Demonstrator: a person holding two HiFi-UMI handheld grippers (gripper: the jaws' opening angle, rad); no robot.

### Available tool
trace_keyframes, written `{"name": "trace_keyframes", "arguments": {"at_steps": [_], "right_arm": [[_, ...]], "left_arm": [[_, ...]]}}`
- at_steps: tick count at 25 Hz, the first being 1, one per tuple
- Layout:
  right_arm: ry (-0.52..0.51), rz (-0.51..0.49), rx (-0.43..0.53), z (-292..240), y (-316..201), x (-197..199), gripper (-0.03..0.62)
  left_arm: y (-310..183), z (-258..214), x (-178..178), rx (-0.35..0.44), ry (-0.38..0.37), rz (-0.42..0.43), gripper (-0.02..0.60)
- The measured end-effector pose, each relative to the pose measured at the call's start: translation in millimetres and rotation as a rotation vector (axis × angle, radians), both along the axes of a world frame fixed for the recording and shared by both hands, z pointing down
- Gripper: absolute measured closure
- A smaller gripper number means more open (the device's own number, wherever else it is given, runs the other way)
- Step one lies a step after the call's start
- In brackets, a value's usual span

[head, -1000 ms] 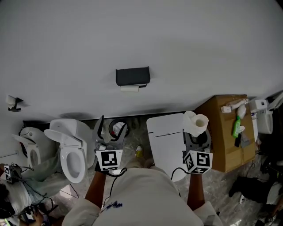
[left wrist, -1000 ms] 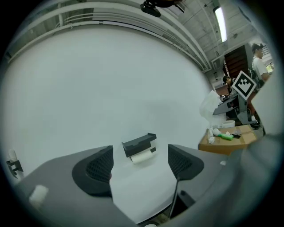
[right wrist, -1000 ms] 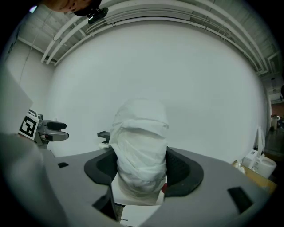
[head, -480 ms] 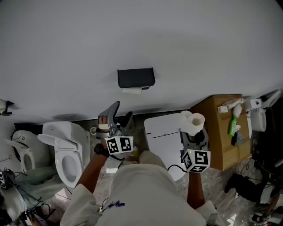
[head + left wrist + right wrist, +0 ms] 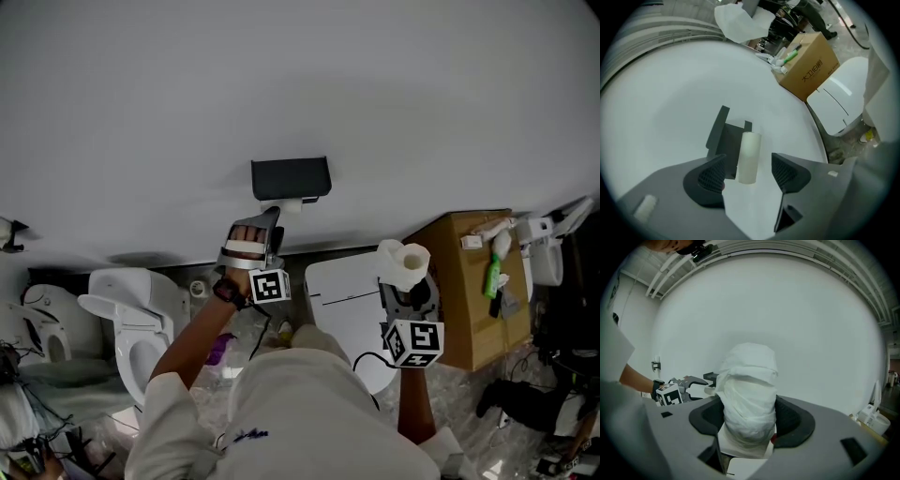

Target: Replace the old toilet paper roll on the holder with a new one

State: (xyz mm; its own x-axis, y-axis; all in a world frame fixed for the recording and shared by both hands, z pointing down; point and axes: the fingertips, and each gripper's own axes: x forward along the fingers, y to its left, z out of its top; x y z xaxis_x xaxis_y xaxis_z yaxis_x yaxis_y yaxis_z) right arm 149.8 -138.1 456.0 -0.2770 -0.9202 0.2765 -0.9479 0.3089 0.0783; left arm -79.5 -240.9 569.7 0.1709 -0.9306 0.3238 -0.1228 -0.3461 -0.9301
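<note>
A black holder (image 5: pixel 291 178) is fixed to the white wall, with the thin old roll (image 5: pixel 287 203) under it. My left gripper (image 5: pixel 266 223) reaches close to it. In the left gripper view the old roll (image 5: pixel 749 154) lies in front of the holder (image 5: pixel 723 140), seen through the gap of the left gripper (image 5: pixel 749 175). Its jaws have just been closing, the pads do not touch the roll, and nothing is gripped. My right gripper (image 5: pixel 409 286) is shut on a full new roll (image 5: pixel 405 262), held upright at the right; in its own view that new roll (image 5: pixel 749 392) fills the jaws.
An open toilet (image 5: pixel 131 314) stands lower left. A white closed lid (image 5: pixel 339 295) lies between my arms. A cardboard box (image 5: pixel 469 291) with a green bottle (image 5: pixel 492 272) sits at the right. The person's white shirt fills the bottom.
My left gripper has moved from near the floor bin up to the holder on the wall and rolled over. The right gripper with the new roll has shifted slightly left.
</note>
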Motion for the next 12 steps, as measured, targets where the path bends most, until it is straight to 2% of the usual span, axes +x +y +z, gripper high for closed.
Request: {"name": "trace_keyframes", "arguments": {"at_steps": [5, 8, 12], "right_arm": [[-0.002, 0.008, -0.004, 2, 0, 1, 0.298], [0.0, 0.016, -0.01, 4, -3, 6, 0.298], [0.001, 0.019, -0.009, 3, -8, 8, 0.298]], "left_arm": [[-18, 8, 7, 0.046, -0.113, 0.013, 0.319], [-28, 12, 11, 0.055, -0.142, 0.011, 0.325], [-37, 20, 9, 0.024, -0.159, -0.019, 0.325]]}}
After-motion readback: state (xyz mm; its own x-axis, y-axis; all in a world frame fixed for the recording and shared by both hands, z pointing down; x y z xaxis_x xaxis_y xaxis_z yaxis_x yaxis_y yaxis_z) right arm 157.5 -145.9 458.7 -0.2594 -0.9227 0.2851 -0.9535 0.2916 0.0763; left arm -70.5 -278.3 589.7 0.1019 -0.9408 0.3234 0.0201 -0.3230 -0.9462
